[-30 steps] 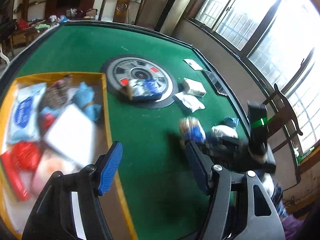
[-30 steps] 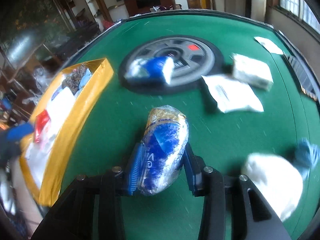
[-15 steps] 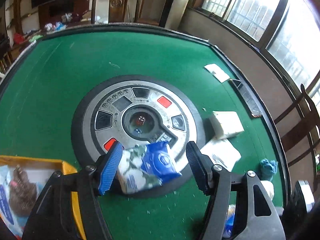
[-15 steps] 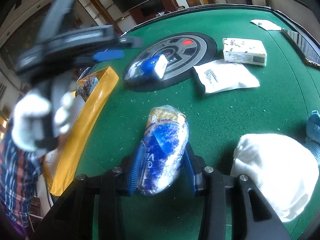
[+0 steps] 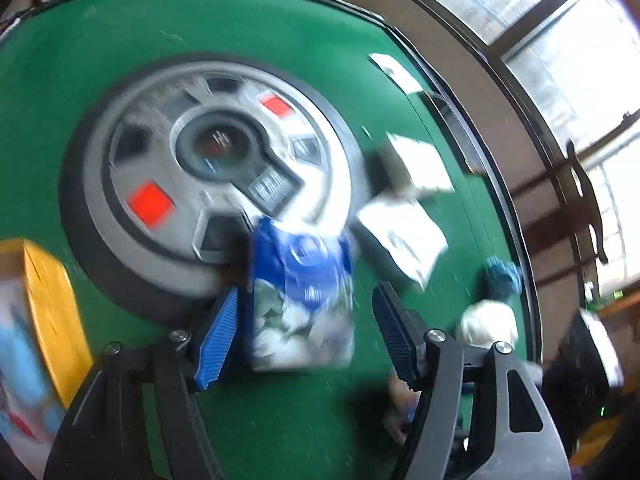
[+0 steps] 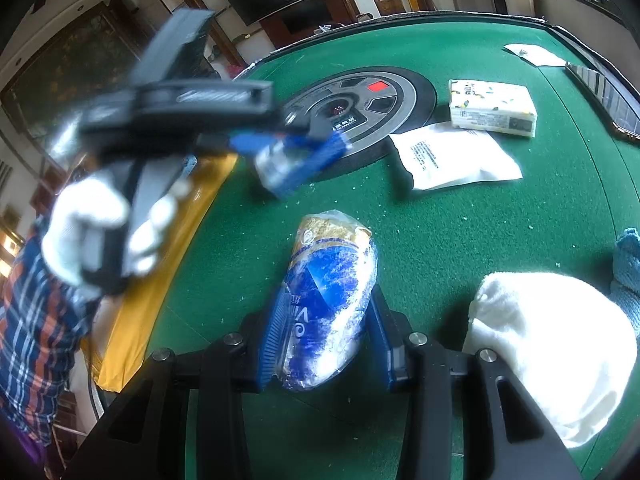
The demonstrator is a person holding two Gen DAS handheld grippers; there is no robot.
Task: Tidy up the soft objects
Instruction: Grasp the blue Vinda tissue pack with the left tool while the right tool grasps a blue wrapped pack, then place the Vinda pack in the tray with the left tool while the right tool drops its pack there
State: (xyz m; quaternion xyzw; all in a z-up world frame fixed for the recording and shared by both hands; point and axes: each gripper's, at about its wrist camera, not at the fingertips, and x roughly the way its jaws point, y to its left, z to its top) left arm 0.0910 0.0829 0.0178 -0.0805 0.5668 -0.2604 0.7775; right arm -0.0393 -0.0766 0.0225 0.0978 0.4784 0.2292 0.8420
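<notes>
My left gripper (image 5: 306,330) is open around a blue and white packet (image 5: 302,296) at the near edge of the round grey dial (image 5: 208,184); its jaws stand apart from the packet's sides. The same packet (image 6: 300,160) and left gripper (image 6: 280,140) show blurred in the right wrist view. My right gripper (image 6: 326,354) is shut on a blue and yellow plastic bag (image 6: 328,300), held just above the green table (image 6: 480,220). The yellow box (image 5: 48,300) sits at the left.
A white pouch (image 6: 452,156), a tissue pack (image 6: 492,108), a white towel (image 6: 552,344) and a blue cloth (image 6: 628,260) lie on the table's right side. A paper sheet (image 6: 532,54) lies far right. A gloved hand (image 6: 92,232) holds the left gripper.
My left gripper swung from the yellow box to the dial and closed in around the blue and white packet. My right gripper keeps holding the blue and yellow bag, nearly still.
</notes>
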